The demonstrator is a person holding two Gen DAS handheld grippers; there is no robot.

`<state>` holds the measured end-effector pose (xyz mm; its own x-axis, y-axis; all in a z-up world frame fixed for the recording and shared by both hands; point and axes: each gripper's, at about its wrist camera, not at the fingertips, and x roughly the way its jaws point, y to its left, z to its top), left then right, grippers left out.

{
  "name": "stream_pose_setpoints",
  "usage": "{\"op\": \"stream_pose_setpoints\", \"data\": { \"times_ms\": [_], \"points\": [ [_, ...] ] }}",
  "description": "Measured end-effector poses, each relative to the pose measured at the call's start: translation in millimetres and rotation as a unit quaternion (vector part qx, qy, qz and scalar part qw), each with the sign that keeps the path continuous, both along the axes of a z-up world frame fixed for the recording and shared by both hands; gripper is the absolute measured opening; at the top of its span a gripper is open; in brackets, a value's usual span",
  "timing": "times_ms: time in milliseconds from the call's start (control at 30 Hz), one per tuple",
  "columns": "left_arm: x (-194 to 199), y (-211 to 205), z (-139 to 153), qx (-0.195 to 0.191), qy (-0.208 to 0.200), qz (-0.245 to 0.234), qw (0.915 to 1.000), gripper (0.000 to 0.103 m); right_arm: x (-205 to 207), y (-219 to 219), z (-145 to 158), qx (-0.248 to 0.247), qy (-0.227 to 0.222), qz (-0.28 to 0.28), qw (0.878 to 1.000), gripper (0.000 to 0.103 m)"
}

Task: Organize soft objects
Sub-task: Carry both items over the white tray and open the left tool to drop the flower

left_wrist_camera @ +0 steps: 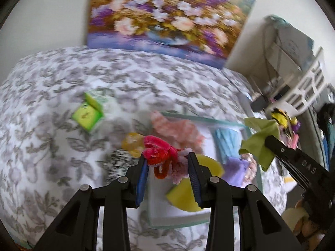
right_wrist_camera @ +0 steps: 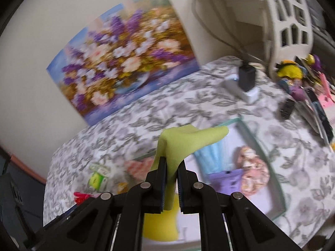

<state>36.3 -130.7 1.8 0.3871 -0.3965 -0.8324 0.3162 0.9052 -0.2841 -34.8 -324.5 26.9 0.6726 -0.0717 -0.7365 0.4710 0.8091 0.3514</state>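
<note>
My left gripper (left_wrist_camera: 168, 159) is shut on a fluffy red and pink bundle (left_wrist_camera: 159, 150), held above a white tray with a teal rim (left_wrist_camera: 201, 118). My right gripper (right_wrist_camera: 172, 163) is shut on a light green cloth (right_wrist_camera: 173, 144) that sticks up past its fingertips. In the left wrist view that cloth (left_wrist_camera: 259, 138) and the right gripper (left_wrist_camera: 270, 144) hang over the tray's right side. Inside the tray (right_wrist_camera: 281, 200) lie a blue cloth (right_wrist_camera: 209, 156), a purple piece (right_wrist_camera: 224, 179), a pink floral scrunchie (right_wrist_camera: 253, 173), a yellow piece (right_wrist_camera: 161, 226) and a pink checked cloth (left_wrist_camera: 175, 127).
The tray rests on a grey leaf-print bedspread (left_wrist_camera: 62, 79). A green box (left_wrist_camera: 88, 115) lies to its left, with a black-and-white patterned piece (left_wrist_camera: 117, 163) and a yellow thing (left_wrist_camera: 132, 142) nearer. A flower painting (left_wrist_camera: 163, 16) leans on the wall. A white lattice rack (right_wrist_camera: 289, 21), toys and a charger (right_wrist_camera: 247, 79) crowd the right.
</note>
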Motion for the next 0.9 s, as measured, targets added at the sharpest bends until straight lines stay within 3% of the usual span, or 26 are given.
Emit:
{"op": "stream_pose_setpoints", "data": {
  "times_ms": [200,433,600,900],
  "points": [
    [6,-13,-13,-0.021,0.032,-0.016,0.9991,0.039,-15,-26,-9,0.009,0.013,-0.025,1.0,0.01],
    [28,-25,-48,-0.014,0.065,-0.013,0.9977,0.039,-3,-20,-32,0.008,0.056,0.003,0.998,0.01],
    [34,-28,-72,-0.032,0.106,-0.01,0.9938,0.039,8,-15,-63,0.022,0.1,0.027,0.994,0.01],
    [35,-42,-95,-0.008,0.123,-0.022,0.9921,0.039,14,-16,-94,0.038,0.144,0.038,0.988,0.011]
  ]
}}
